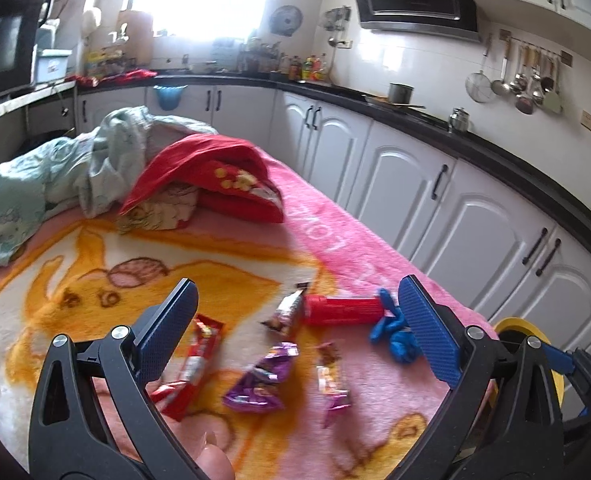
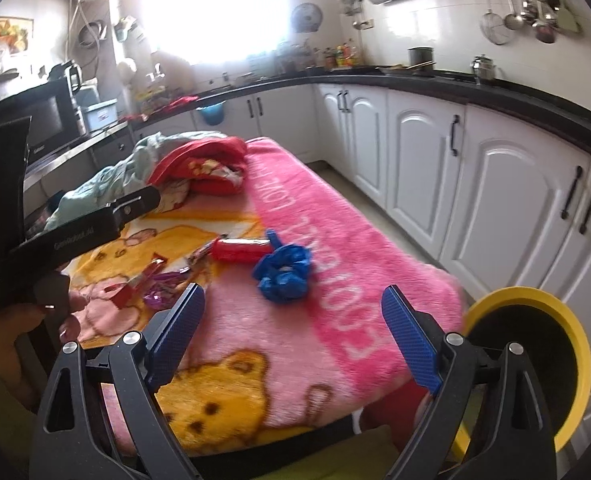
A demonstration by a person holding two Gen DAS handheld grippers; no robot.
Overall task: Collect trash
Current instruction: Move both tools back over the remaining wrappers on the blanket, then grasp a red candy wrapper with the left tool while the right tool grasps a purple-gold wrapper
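Note:
Trash lies on a pink and yellow blanket (image 1: 95,264): a red wrapper (image 1: 193,364), a purple wrapper (image 1: 261,378), a pink wrapper (image 1: 331,380), a brown and silver wrapper (image 1: 287,312), a red tube (image 1: 341,311) and a crumpled blue bag (image 1: 391,334). My left gripper (image 1: 297,332) is open and empty, just above the wrappers. My right gripper (image 2: 293,334) is open and empty, short of the blue bag (image 2: 283,270) and red tube (image 2: 241,250). A yellow-rimmed bin (image 2: 535,360) stands at the blanket's right corner.
A red cloth (image 1: 211,172) and a pale green garment (image 1: 67,172) are heaped at the blanket's far end. White kitchen cabinets (image 1: 415,176) with a black counter run along the right. The left gripper's body (image 2: 55,236) crosses the right wrist view's left side.

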